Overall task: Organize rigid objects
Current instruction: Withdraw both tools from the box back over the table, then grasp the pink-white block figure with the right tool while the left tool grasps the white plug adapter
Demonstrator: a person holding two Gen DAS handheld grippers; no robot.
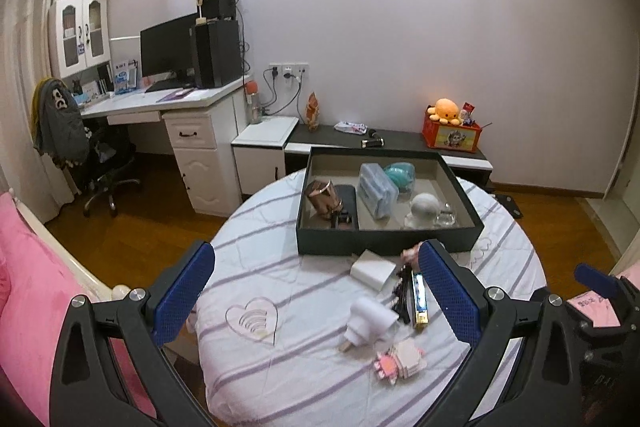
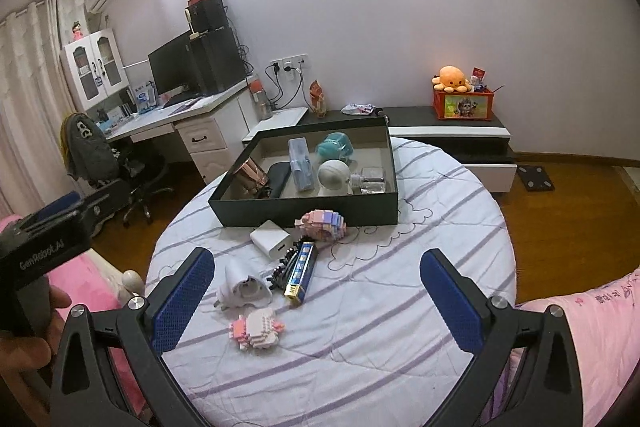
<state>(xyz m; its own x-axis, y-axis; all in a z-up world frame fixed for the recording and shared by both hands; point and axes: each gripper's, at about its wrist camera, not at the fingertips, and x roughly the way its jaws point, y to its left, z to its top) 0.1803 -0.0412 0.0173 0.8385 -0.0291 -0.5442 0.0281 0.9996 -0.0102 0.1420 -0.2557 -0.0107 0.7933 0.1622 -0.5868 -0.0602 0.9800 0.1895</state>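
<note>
A dark open box (image 1: 384, 241) (image 2: 304, 215) stands at the far side of the round table and holds several items: a brown pouch, a black case, a blue case, a teal thing, a white ball and a glass bottle. Loose in front of it lie a white charger (image 1: 372, 269) (image 2: 270, 239), a white plug adapter (image 1: 368, 319) (image 2: 244, 293), a black comb (image 2: 282, 265), a blue-gold box (image 1: 419, 301) (image 2: 302, 273) and two pink block figures (image 2: 320, 225) (image 2: 258, 327) (image 1: 400, 357). My left gripper (image 1: 316, 297) and right gripper (image 2: 316, 301) are open and empty above the table.
The table has a white striped cloth (image 2: 400, 287). A pink bed (image 1: 28, 287) lies to the left. A desk with a monitor (image 1: 168, 47) and an office chair (image 1: 104, 163) stand at the back left. A low cabinet (image 1: 400, 143) runs behind the table.
</note>
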